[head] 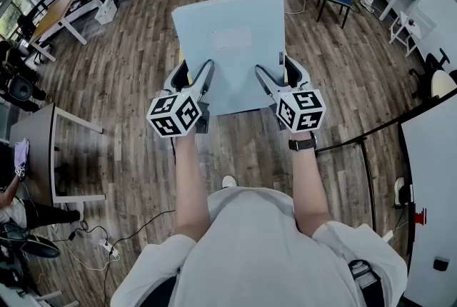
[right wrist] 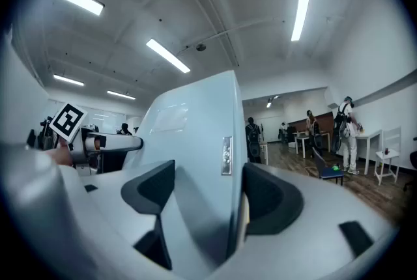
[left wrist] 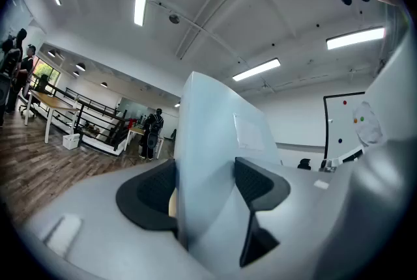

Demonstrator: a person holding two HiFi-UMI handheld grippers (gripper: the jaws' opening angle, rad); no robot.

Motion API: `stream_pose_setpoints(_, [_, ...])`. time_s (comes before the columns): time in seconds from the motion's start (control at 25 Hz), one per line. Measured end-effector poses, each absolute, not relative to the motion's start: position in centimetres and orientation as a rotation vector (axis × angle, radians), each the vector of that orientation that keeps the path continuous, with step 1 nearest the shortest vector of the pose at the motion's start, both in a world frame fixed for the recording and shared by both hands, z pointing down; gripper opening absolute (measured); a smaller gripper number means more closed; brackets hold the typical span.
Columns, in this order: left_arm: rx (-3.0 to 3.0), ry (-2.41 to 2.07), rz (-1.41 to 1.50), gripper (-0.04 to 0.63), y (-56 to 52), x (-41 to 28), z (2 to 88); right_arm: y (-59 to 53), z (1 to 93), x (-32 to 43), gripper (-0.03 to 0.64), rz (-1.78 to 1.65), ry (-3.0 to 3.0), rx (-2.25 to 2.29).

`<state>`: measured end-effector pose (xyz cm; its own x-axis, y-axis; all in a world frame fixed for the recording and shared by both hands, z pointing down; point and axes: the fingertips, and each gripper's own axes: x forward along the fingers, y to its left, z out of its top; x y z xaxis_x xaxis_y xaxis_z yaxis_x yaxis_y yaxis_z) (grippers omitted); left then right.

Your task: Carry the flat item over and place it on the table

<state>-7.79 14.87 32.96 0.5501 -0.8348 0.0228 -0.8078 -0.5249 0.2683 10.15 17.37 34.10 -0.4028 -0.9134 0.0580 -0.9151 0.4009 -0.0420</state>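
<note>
The person is stretching both bare forearms forward and down from the body, side by side, the left forearm (head: 187, 184) and the right forearm (head: 308, 188) running almost parallel. A watch (head: 303, 144) is sitting on the right wrist. Each hand is hidden behind its marker cube.

The left hand-held gripper (head: 194, 77) is pinching the board (head: 228, 48) by its left side, close to the near edge. In the left gripper view the board (left wrist: 215, 142) is standing edge-on between the jaws, with a dark pad (left wrist: 153, 197) lying against one face and the other pad (left wrist: 257, 182) against the opposite face.

The right hand-held gripper (head: 280, 77) is pinching the board's right side at the matching spot. In the right gripper view the board (right wrist: 195, 135) is filling the gap between the pads (right wrist: 270, 199), both of which are bearing on it. The left hand-held gripper (right wrist: 85, 140) is showing past the board's far side.

The pale blue board is being held in the air between the two hand-held grippers, over the wooden floor (head: 143, 84), reaching away from the person with its broad face turned up toward the head camera. A table (head: 32, 134) is standing off at the left, well apart from the board.
</note>
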Motion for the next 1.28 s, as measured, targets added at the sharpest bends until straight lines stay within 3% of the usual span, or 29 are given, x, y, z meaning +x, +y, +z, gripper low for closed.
stream_pose_setpoints(0.64, [2.552, -1.296, -0.186, 0.307, 10.6, -9.5, 33.5, 13.4, 33.9, 8.0, 0.341, 0.018, -2.617, 1.675])
stream_pose_setpoints(1.28, [2.555, -1.281, -0.089, 0.308, 6.5, -14.2, 35.6, 9.1, 37.2, 2.5, 0.342, 0.217, -2.550, 1.704])
